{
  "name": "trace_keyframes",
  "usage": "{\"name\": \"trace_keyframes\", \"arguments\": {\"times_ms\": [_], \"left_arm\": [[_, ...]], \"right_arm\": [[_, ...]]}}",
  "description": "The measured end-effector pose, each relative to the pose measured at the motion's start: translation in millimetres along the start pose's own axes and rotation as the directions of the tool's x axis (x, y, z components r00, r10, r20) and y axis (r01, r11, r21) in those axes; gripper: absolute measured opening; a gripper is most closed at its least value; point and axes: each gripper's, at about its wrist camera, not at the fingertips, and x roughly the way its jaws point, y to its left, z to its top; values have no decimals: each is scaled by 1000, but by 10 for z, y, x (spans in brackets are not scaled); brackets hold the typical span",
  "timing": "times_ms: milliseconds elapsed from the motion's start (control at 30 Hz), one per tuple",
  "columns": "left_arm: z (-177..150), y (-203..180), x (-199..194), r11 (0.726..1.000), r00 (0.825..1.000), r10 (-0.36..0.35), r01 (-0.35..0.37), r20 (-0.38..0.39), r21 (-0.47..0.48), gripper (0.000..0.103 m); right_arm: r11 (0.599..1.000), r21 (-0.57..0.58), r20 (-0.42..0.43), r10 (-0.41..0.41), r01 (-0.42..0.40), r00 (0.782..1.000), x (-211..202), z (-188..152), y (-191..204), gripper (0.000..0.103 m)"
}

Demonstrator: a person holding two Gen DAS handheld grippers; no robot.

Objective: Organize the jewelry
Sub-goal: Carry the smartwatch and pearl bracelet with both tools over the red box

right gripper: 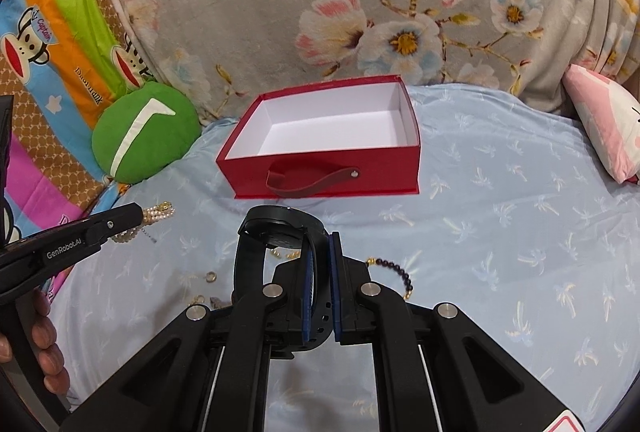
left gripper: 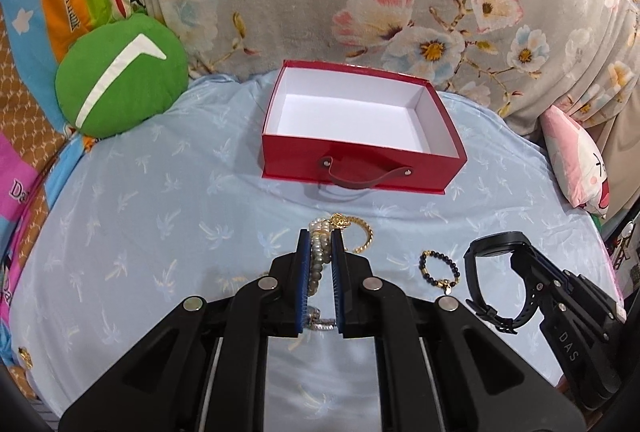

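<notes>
Pearl bracelet (left gripper: 320, 256) sits clamped in the left tongs (left gripper: 320, 268); red box (left gripper: 362, 136) lies open ahead of both; black watch (right gripper: 280, 232) hangs pinched by its strap in the right tongs (right gripper: 322, 284), beaded bracelet (right gripper: 394, 272) just right.

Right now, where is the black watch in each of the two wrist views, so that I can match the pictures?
Left wrist view: the black watch is at the lower right, held by the right gripper.
Right wrist view: the black watch is at the centre, its strap clamped in the right gripper.
Shared landmark: the red box, open and white inside, lies beyond the watch in both views.
</notes>
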Motion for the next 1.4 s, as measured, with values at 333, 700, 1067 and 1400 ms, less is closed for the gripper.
{"name": "trace_keyframes", "arguments": {"times_ms": [333, 700, 1067, 1400], "left_arm": [[273, -93, 164, 1000, 1000, 8, -9, 24, 28, 9], [687, -110, 443, 999, 998, 18, -20, 64, 35, 9], [1254, -84, 992, 998, 994, 54, -57, 97, 31, 9], [1559, -75, 1542, 995, 993, 88, -91, 84, 31, 9]], "right_arm": [[1000, -4, 54, -12, 12, 998, 115, 336, -66, 7], [1000, -5, 89, -17, 18, 996, 453, 752, -148, 7], [999, 9, 104, -47, 46, 994, 1108, 1309, -294, 7], [997, 10, 86, -71, 70, 994, 1641, 1539, -364, 7]]}}
